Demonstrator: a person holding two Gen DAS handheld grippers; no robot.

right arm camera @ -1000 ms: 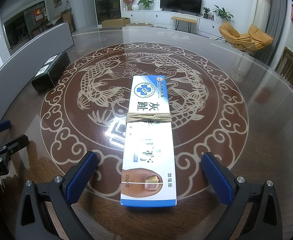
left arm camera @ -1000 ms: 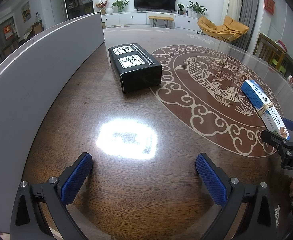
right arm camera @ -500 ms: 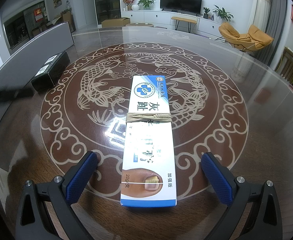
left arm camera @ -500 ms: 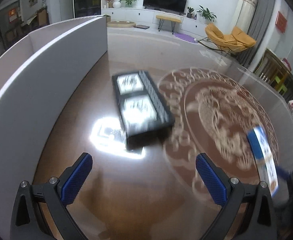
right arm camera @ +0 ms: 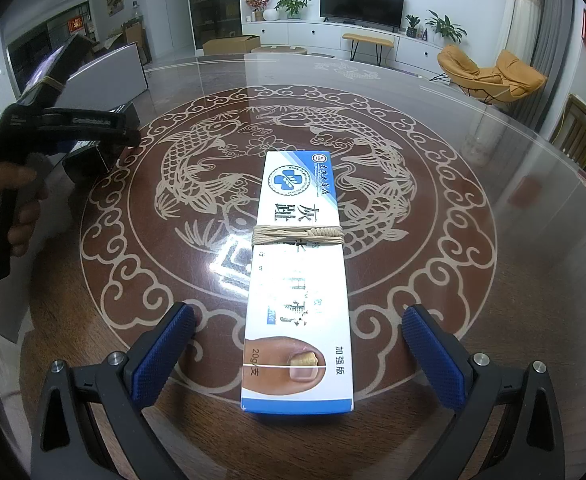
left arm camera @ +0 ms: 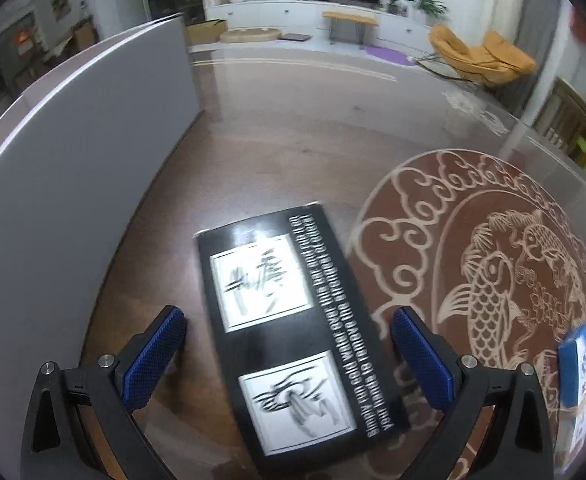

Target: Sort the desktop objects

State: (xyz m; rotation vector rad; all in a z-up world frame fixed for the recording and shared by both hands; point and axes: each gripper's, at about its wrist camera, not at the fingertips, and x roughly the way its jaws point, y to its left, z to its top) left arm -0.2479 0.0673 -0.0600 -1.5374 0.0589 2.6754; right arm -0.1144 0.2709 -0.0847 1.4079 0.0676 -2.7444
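Glass-topped and inlaid with pale carp and cloud scrollwork, the round dark table (right arm camera: 433, 208) fills both views, with a white-walled living room, a television and an orange lounge chair behind it.

My left gripper (left arm camera: 289, 354) hangs over the black box (left arm camera: 293, 332), its blue-padded fingers (left arm camera: 153, 356) spread wide to either side of the box's near half without touching it. The box lies flat on the wood at the edge of the inlaid circle, two white panels of brush calligraphy facing up; its image is slightly smeared. A tall grey panel (left arm camera: 73, 168) stands along the table's left side, near the box but apart from it.

My right gripper (right arm camera: 299, 360) is likewise wide open and holds nothing. Between its fingers (right arm camera: 437, 360), clear of both pads, lies the near end of the blue-and-white ointment carton (right arm camera: 299, 292), flat at the centre of the table, running straight away from the camera. A rubber band (right arm camera: 297, 235) wraps its middle. The same carton shows at the lower right edge of the left wrist view.

From the right wrist view, my left hand (right arm camera: 13, 204) grips the left tool's black handle at far left, above the black box, which is largely hidden behind it there.
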